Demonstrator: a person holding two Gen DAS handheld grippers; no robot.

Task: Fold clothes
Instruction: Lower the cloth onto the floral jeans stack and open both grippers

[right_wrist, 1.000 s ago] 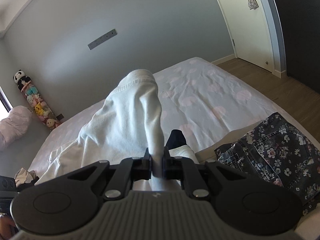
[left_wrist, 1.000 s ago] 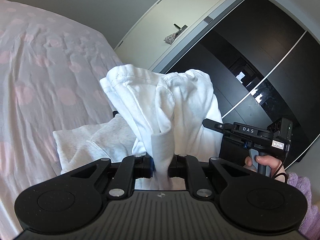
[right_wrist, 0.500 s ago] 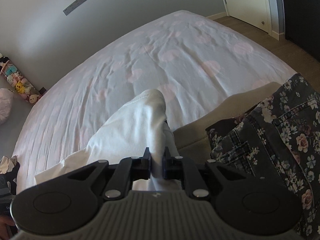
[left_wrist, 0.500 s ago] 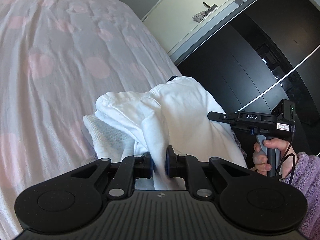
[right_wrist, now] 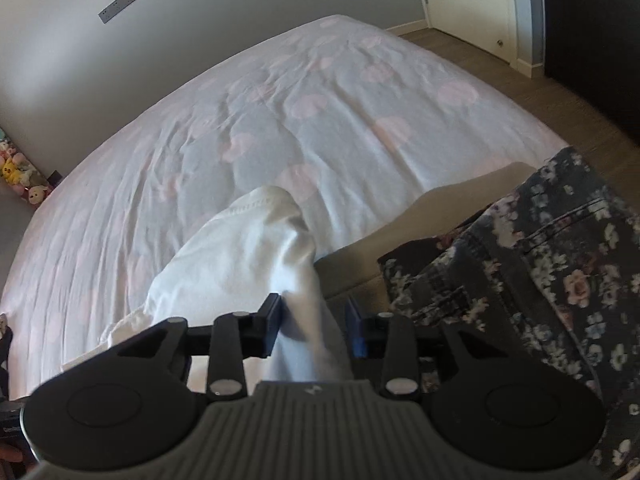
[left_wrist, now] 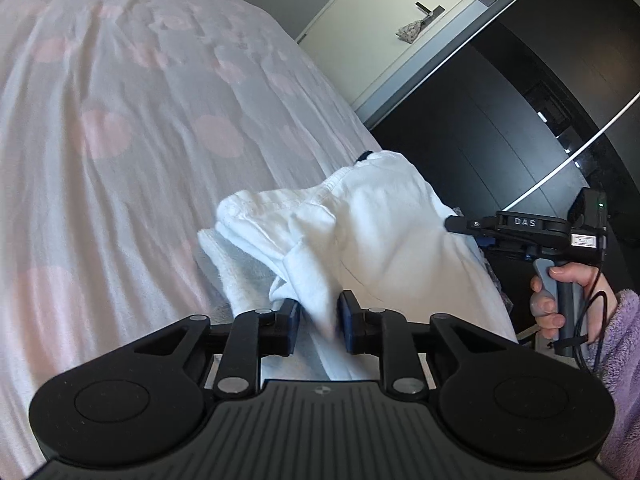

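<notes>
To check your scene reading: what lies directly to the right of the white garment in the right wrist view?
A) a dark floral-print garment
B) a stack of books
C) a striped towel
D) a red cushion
A: the dark floral-print garment lies on the bed's edge, right of the white garment.

garment (right_wrist: 248, 256) on bed (right_wrist: 320, 120), jeans (right_wrist: 540, 272) right.

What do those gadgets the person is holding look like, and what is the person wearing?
Each is a matte black plastic tool: ribbed grey-black body, two round discs, linked arms ending in tongs with blue pads. Seen from the left tongs, the right tongs carry white "DAS" lettering, a white label, a green light, a grey pistol handle and a black cable. The sleeve is fluffy purple fabric.
</notes>
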